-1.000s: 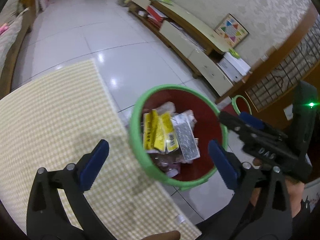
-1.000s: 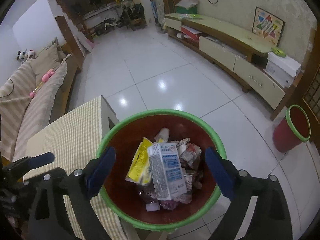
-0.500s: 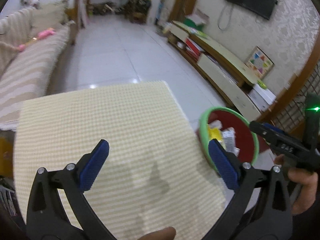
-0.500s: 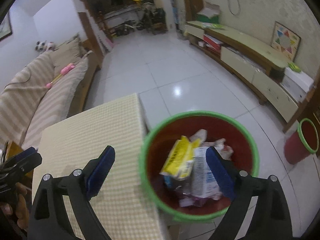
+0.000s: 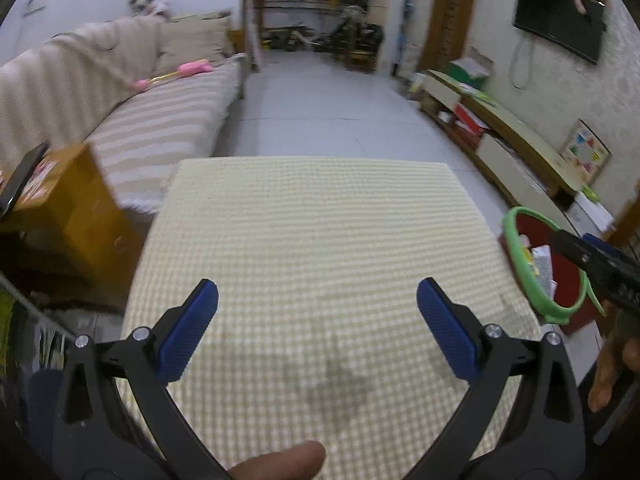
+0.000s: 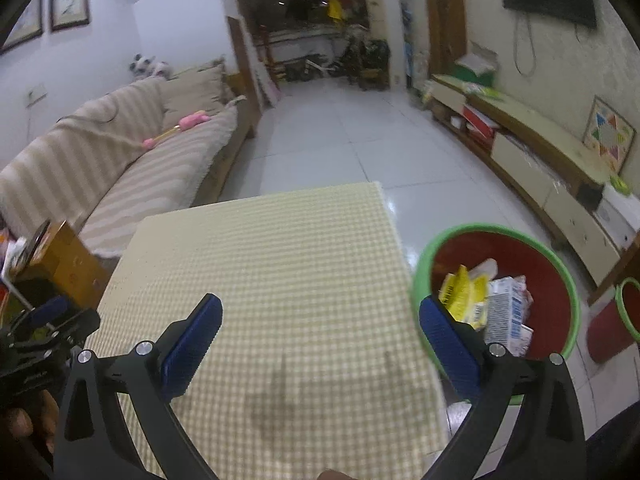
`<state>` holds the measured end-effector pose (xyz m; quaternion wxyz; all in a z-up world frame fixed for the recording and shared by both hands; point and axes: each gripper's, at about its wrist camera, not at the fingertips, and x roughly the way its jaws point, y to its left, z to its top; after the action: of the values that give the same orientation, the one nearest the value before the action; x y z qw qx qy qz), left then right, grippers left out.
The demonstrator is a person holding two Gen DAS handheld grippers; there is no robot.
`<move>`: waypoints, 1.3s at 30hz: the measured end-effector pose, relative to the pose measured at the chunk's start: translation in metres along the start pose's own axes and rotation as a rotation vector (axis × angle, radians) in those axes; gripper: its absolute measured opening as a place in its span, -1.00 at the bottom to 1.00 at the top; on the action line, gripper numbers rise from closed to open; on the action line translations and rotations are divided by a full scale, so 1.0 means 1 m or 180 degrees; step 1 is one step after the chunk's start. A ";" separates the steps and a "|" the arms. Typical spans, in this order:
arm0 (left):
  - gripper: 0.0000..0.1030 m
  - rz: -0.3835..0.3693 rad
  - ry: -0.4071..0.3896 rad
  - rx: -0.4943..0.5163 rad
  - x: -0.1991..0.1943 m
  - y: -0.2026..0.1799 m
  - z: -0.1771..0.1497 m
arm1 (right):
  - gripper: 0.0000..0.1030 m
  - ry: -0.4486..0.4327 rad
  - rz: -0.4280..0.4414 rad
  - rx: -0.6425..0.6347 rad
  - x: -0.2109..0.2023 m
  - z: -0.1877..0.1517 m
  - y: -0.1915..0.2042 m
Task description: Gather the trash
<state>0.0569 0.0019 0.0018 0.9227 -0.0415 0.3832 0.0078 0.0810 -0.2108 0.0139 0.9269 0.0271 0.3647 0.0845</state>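
Observation:
A red bin with a green rim [image 6: 496, 227] stands on the floor at the table's right edge. It holds a yellow wrapper [image 6: 464, 292], a white carton [image 6: 506, 312] and other crumpled trash. In the left wrist view only part of the bin [image 5: 516, 240] shows at the far right. My left gripper [image 5: 317, 286] hangs open over the yellow-checked tablecloth [image 5: 320, 220], with nothing between its blue pads. My right gripper [image 6: 320, 301] is over the cloth's right side [image 6: 272, 248]; its jaws are opening and nothing is between them. No trash shows on the cloth.
A striped sofa [image 5: 140, 120] with a pink toy runs along the left. A wooden side table [image 5: 68, 200] stands at the table's left corner. A low TV cabinet [image 6: 540, 160] lines the right wall. A second small red bin [image 6: 628, 308] sits further right on the white-tiled floor.
Both grippers swung left, from above the bin to above the table. The bin slid to the right edge of both views. Both stayed open with nothing in them.

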 end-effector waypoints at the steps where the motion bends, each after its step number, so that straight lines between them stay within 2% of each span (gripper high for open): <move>1: 0.89 0.0047 -0.0031 -0.0042 -0.002 0.005 -0.004 | 0.86 -0.0050 -0.0008 -0.0062 -0.004 -0.003 0.007; 6: 0.89 0.0110 -0.0095 -0.0166 -0.003 0.026 -0.021 | 0.86 -0.0232 -0.0075 -0.0265 -0.013 -0.014 0.026; 10: 0.89 0.0202 -0.0197 -0.0030 -0.004 0.030 -0.029 | 0.86 -0.0308 -0.0143 -0.0263 -0.011 -0.016 0.025; 12: 0.89 0.0164 -0.0229 -0.0014 -0.004 0.029 -0.030 | 0.86 -0.0326 -0.0166 -0.0239 -0.009 -0.018 0.023; 23: 0.89 0.0178 -0.0296 -0.0003 -0.007 0.026 -0.032 | 0.86 -0.0238 -0.0200 -0.0168 0.003 -0.027 0.013; 28: 0.89 0.0215 -0.0352 0.0000 -0.010 0.026 -0.034 | 0.86 -0.0300 -0.0191 -0.0217 0.001 -0.029 0.017; 39: 0.89 0.0214 -0.0286 -0.0101 -0.006 0.033 -0.034 | 0.86 -0.0349 -0.0211 -0.0259 -0.001 -0.031 0.021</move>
<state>0.0267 0.0324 -0.0199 0.9374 -0.0429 0.3423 0.0468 0.0565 -0.1905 -0.0057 0.9481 -0.0180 0.3105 0.0669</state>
